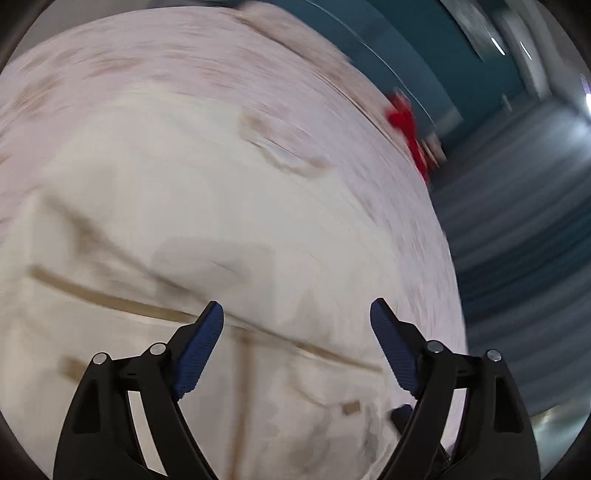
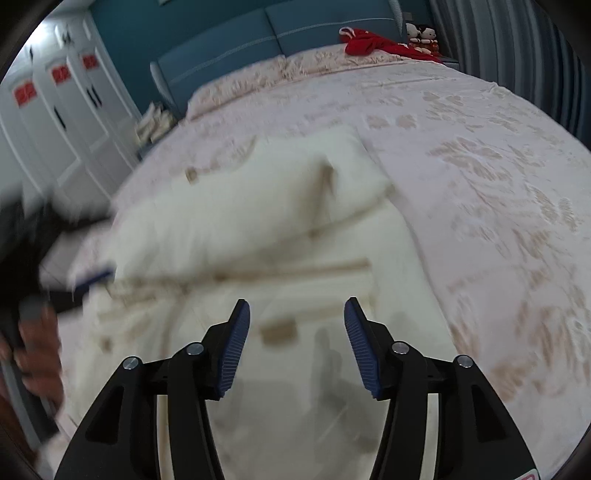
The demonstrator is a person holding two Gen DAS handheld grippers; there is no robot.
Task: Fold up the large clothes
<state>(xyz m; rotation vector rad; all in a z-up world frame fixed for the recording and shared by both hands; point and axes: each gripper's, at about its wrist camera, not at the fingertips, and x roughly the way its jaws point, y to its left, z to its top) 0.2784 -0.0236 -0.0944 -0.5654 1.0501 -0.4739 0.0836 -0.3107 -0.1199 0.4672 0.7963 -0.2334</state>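
While both tongs stood open and empty, the cream garment (image 2: 295,236) lay on the bed (image 2: 480,166).
Left tongs (image 1: 296,328) wide, right tongs (image 2: 296,325) narrower; the garment spread directly below and ahead of each.

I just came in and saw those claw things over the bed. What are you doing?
A person is folding a big cream garment spread on the bed, with a gripper in each hand. Right now both the left gripper and the right gripper are open above the cloth with nothing between their jaws. Part of the garment is already laid over itself. Red clothing lies by the headboard.
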